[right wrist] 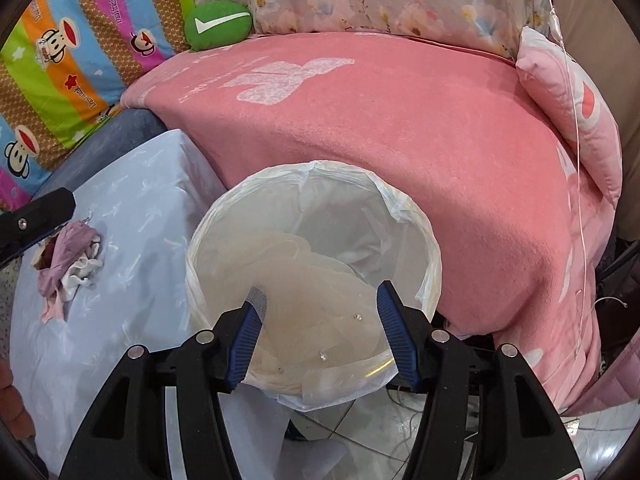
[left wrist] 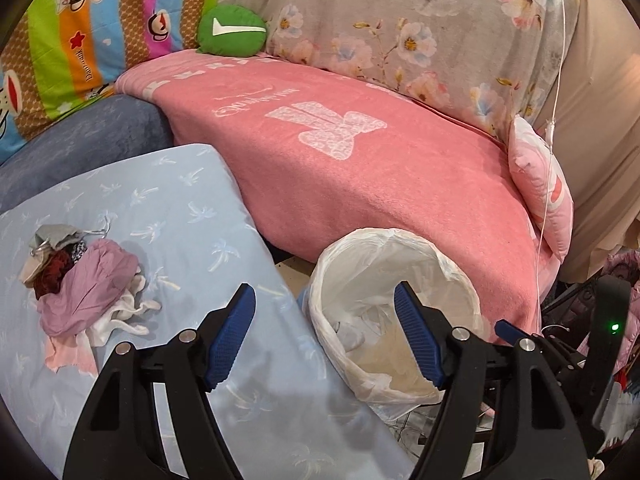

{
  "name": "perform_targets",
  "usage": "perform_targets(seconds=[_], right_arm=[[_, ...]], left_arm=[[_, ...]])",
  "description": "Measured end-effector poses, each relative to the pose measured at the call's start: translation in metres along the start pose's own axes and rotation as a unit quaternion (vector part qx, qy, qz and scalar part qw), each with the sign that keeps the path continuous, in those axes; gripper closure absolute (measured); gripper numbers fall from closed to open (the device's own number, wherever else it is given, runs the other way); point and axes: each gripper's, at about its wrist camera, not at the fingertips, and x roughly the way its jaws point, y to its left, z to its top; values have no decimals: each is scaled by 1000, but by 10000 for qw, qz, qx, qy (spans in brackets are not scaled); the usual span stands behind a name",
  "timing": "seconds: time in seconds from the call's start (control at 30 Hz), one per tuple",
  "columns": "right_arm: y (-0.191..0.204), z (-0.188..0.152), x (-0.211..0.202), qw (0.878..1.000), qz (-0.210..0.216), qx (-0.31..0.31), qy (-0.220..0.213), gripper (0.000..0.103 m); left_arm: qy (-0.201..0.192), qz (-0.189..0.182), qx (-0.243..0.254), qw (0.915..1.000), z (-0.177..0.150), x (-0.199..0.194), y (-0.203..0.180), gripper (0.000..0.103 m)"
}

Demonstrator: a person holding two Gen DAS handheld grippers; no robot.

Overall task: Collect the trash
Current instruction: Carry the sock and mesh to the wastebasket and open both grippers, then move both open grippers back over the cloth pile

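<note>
While both tongs stand released and empty, the right tongs [right wrist: 318, 302] hang over the bin [right wrist: 224, 216]. The left tongs [left wrist: 325, 307] are beside it. Rags [left wrist: 86, 288] lie on the bed [left wrist: 192, 216].

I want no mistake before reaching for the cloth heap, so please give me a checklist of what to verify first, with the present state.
1. Left claw open, nothing between the pads: ok.
2. Right claw open and empty, above the bin: ok.
3. Bin upright, white liner folded over its rim: ok.
4. Cloth heap on the light blue sheet, in plain view: ok.
5. Room in the bin for the whole heap: cannot tell.
</note>
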Motion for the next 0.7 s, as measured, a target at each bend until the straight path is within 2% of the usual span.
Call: perform_targets(seconds=[0.17,0.37,0.43,0.47,0.57,0.7], right_arm=[[4,11,-8,9981,548,282,-38,45],[6,28,-11,9975,591,371,-74,45],[6,34,-10,9981,535,314,-38,41],[8,36,-6,9988,430,229,71,33],[9,32,13,9986,-111,-112,501,31],[6,0,33,9934,-222,-320,1076,32]], left_arm=[[-53,14,-16,10000,-5,-6,5,32],[-34,-101,520,9986,-14,-4,-6,29],[2,-153,704,9974,-18,-2,-13,29],[8,-155,780,9968,-19,0,-17,29],[18,-160,823,9965,-19,1,-21,29],[3,-141,703,9974,-17,0,-14,29]])
